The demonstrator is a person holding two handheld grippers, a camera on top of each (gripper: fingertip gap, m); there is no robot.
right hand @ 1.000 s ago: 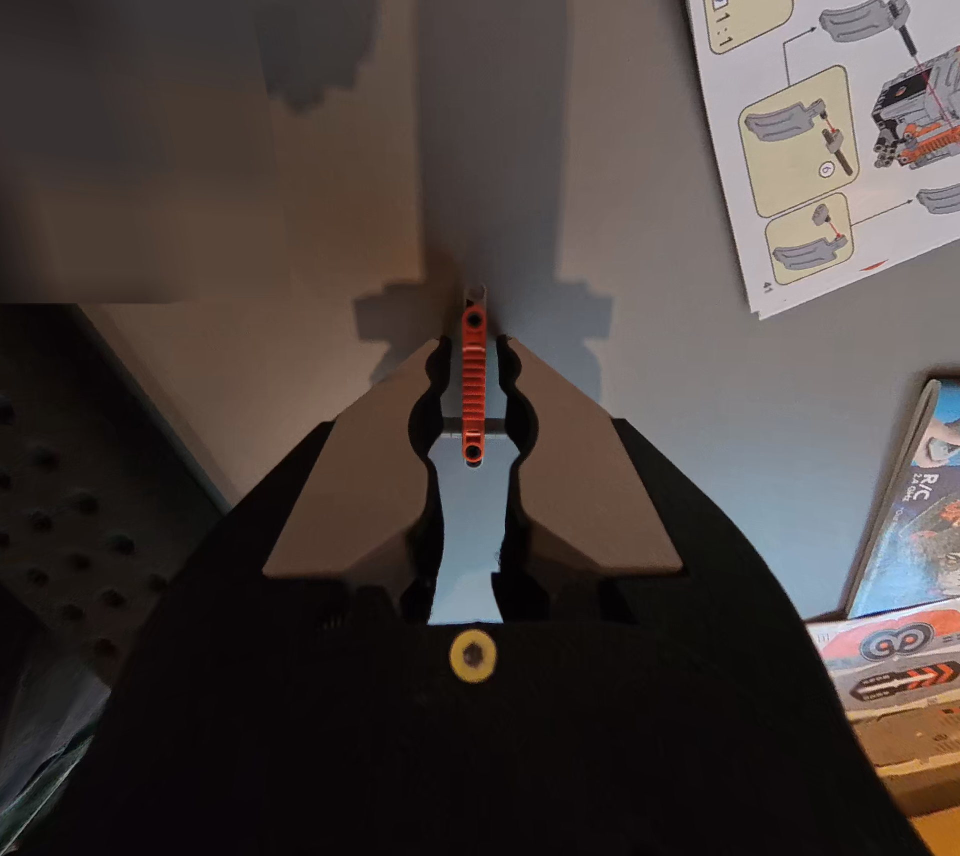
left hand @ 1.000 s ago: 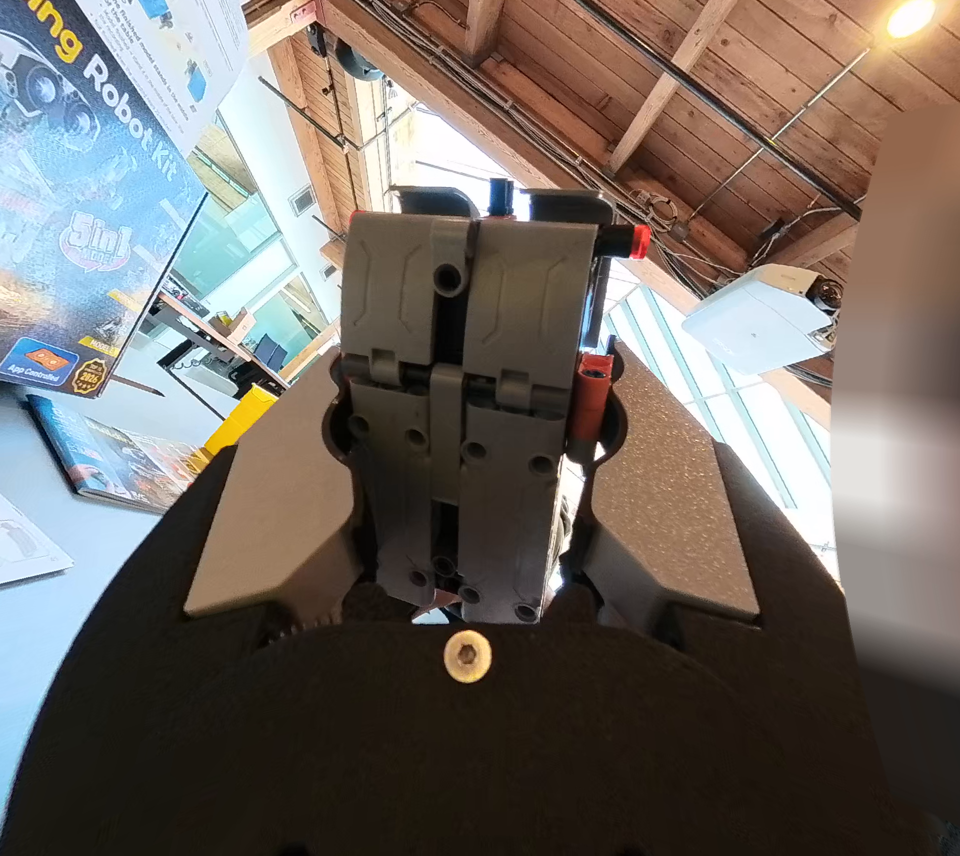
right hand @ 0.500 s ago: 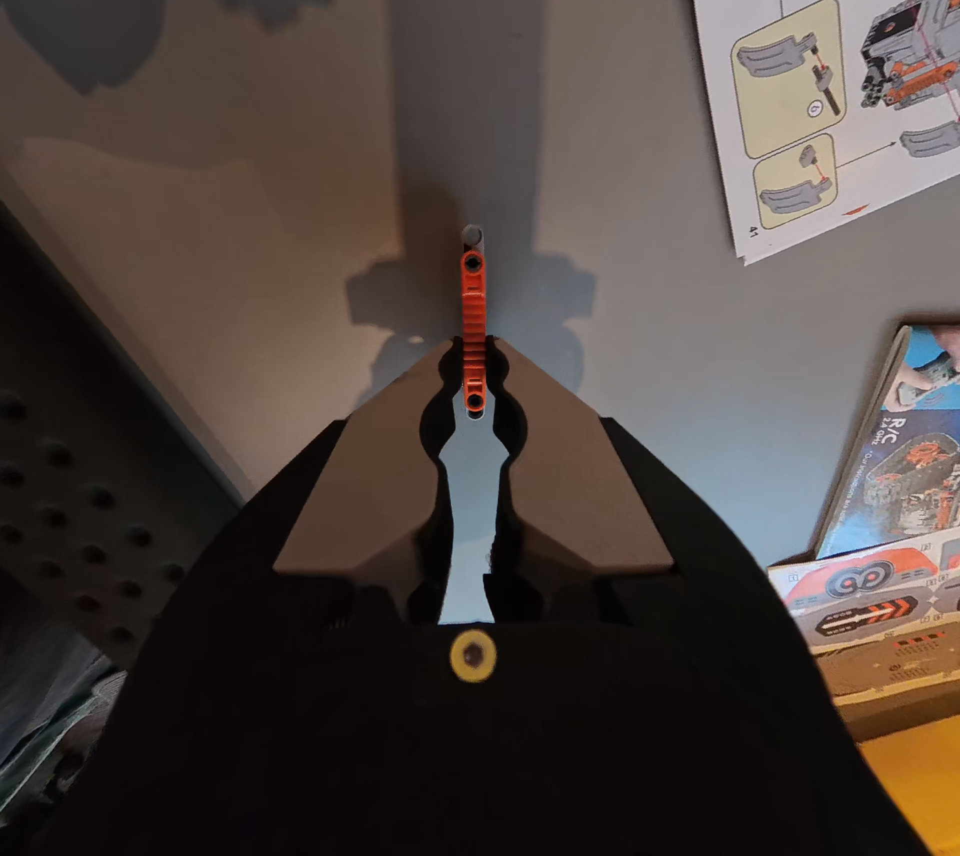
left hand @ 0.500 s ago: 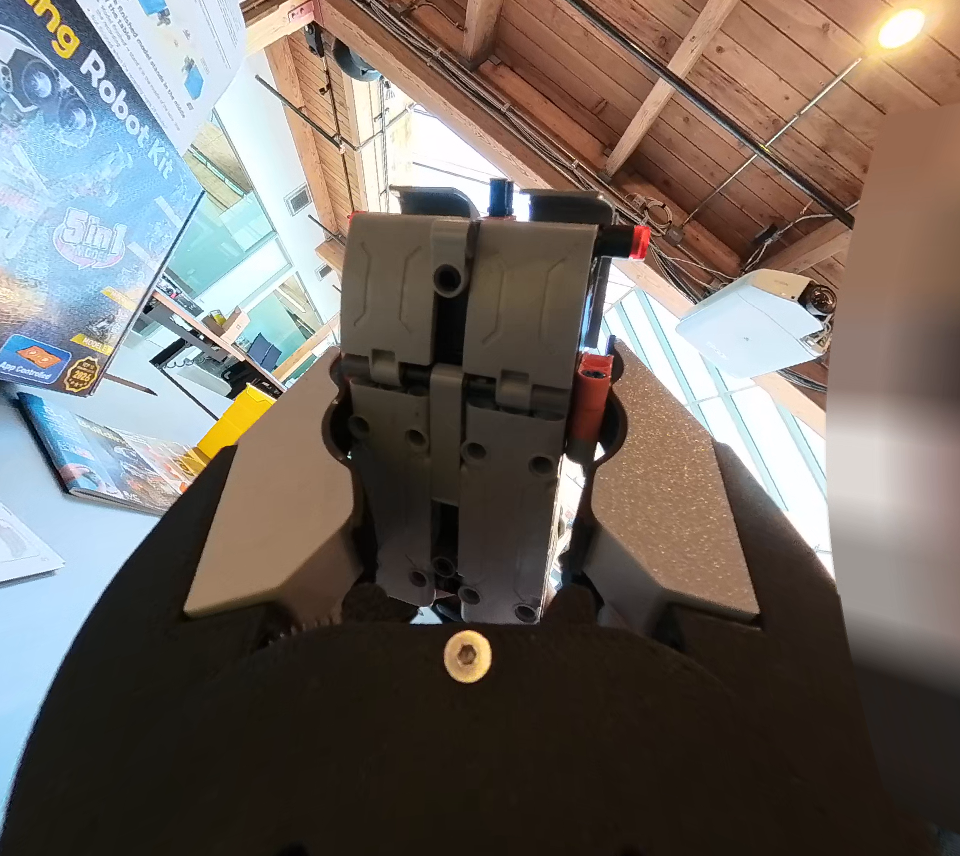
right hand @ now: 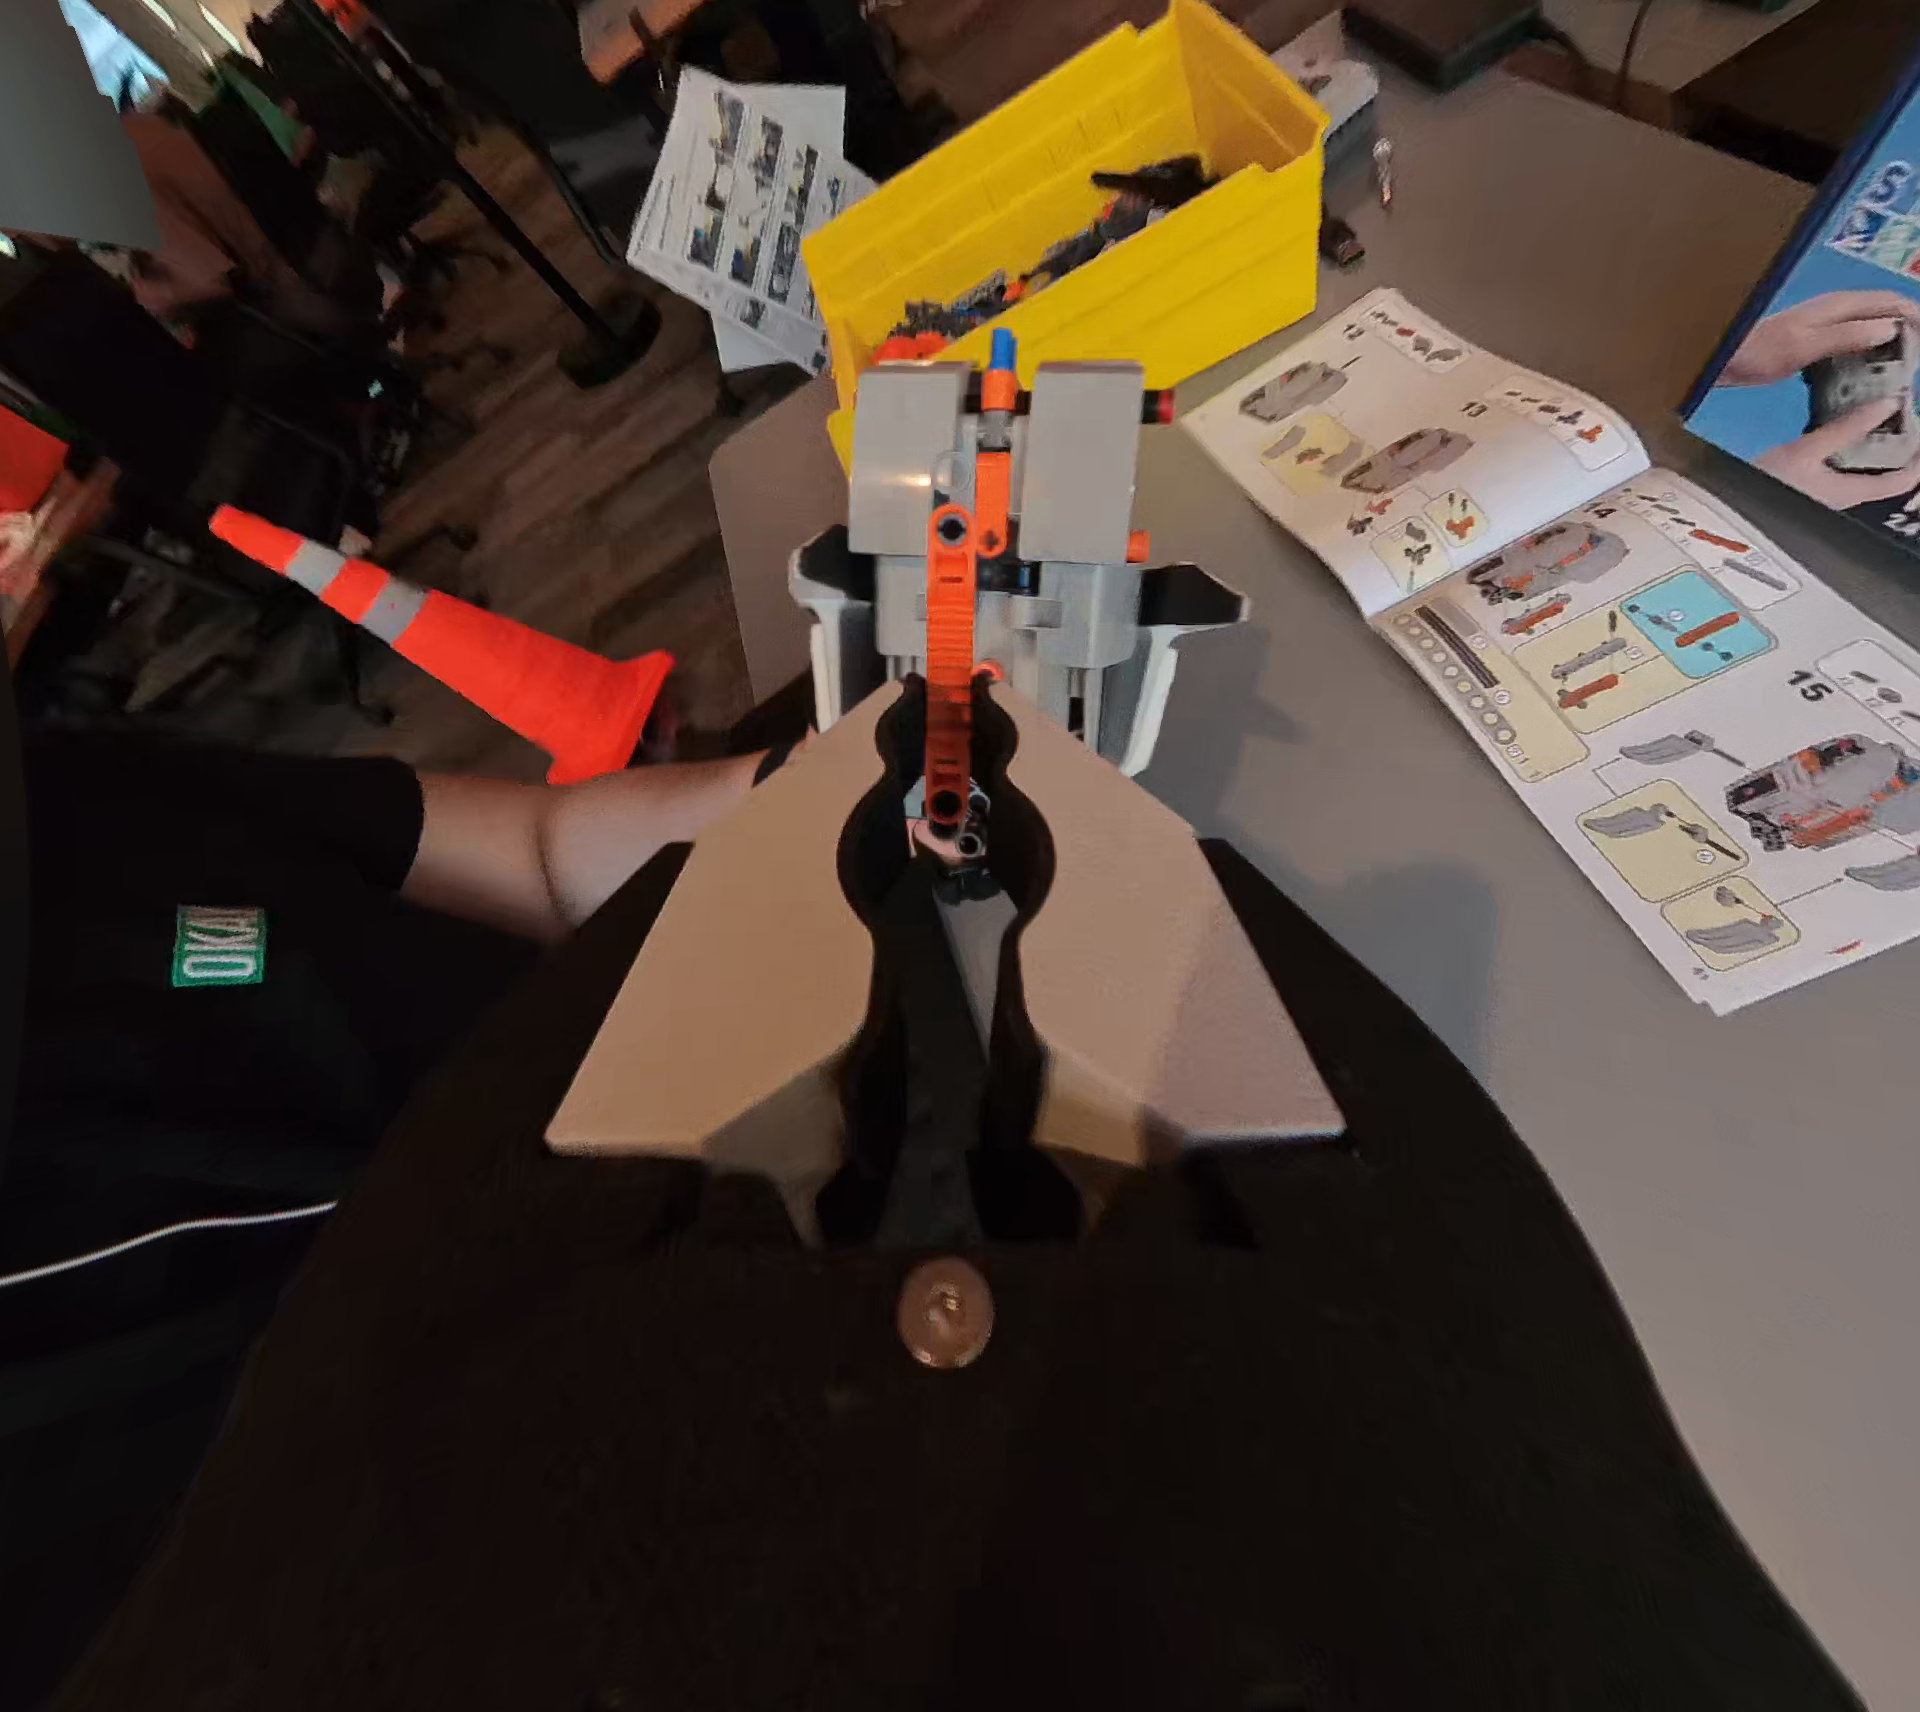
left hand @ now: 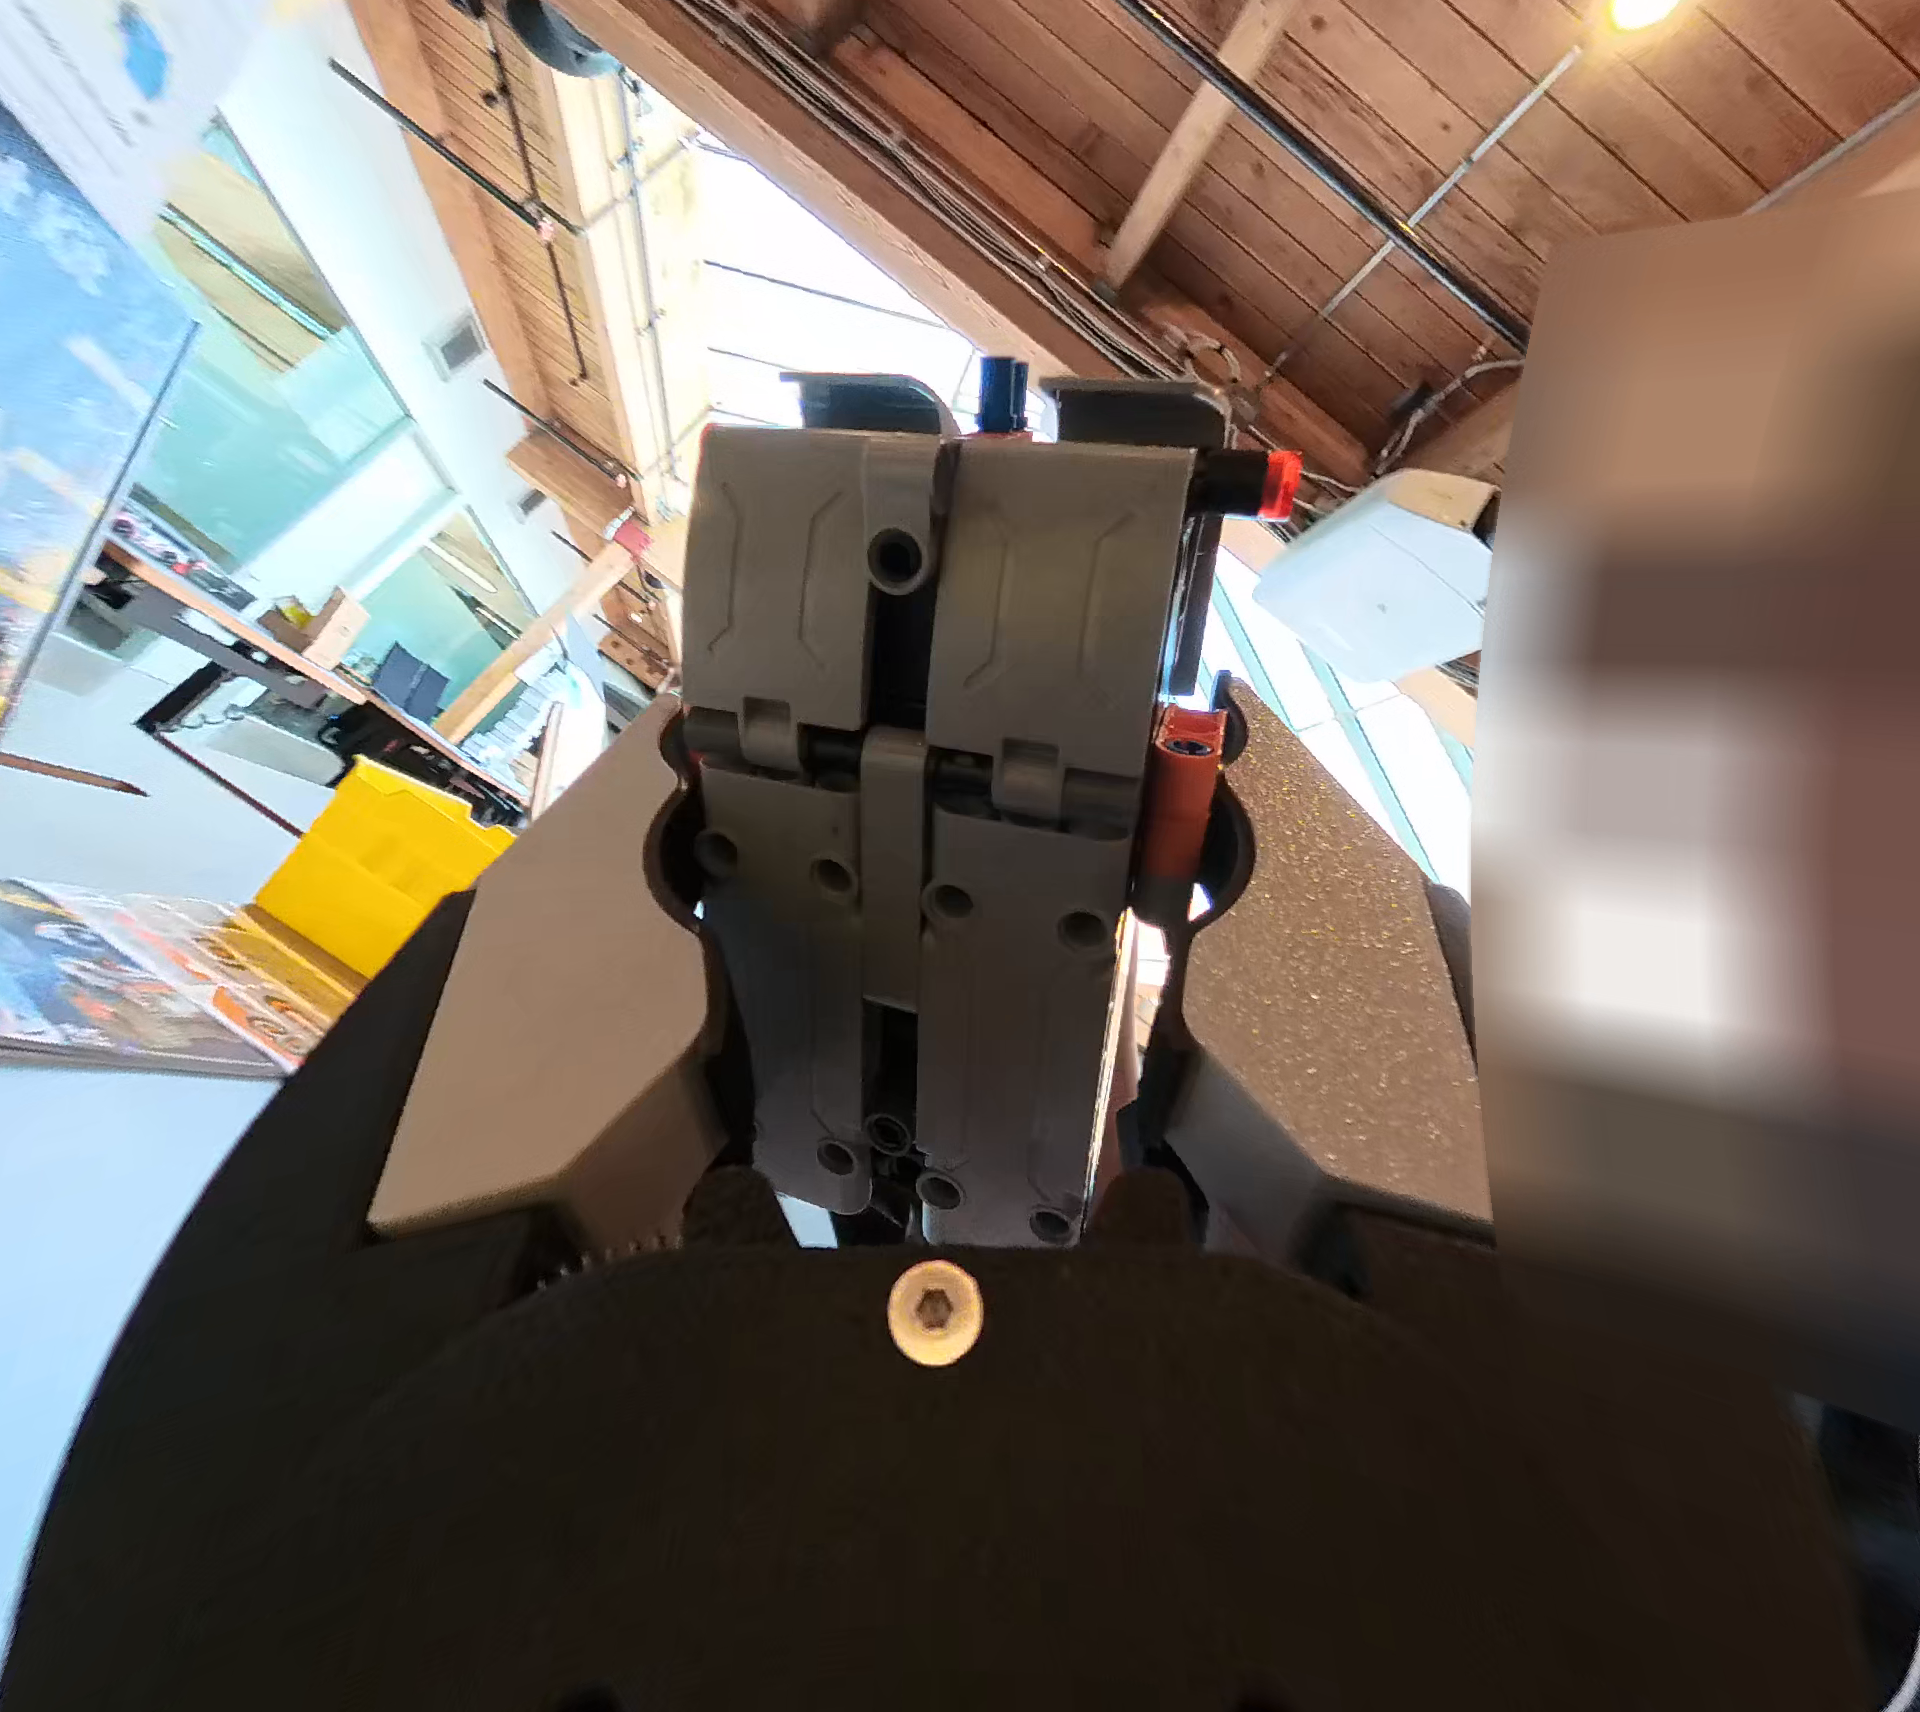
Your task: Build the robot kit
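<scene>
My left gripper (left hand: 935,841) is shut on a grey brick-built model (left hand: 1039,623) with red pins and holds it up towards the ceiling. My right gripper (right hand: 951,717) is shut on an orange toothed beam (right hand: 948,623). The beam's far end lies against the middle of the same grey model (right hand: 1081,457), between its two grey panels. The left gripper's pale fingers (right hand: 826,634) show on both sides of the model in the right wrist view. The model is above the grey table's (right hand: 1558,1247) near left corner.
A yellow bin (right hand: 1091,208) of loose parts stands behind the model; it also shows in the left wrist view (left hand: 374,862). An open instruction booklet (right hand: 1558,654) and a blue box (right hand: 1849,312) lie at the right. An orange cone (right hand: 447,623) and a person's arm (right hand: 582,831) are at the left. Less than 4 cm separates the two grippers' tips.
My right gripper has swung up from pointing down at the table and brought the orange beam to the model. The left gripper still holds the model and has tilted slightly.
</scene>
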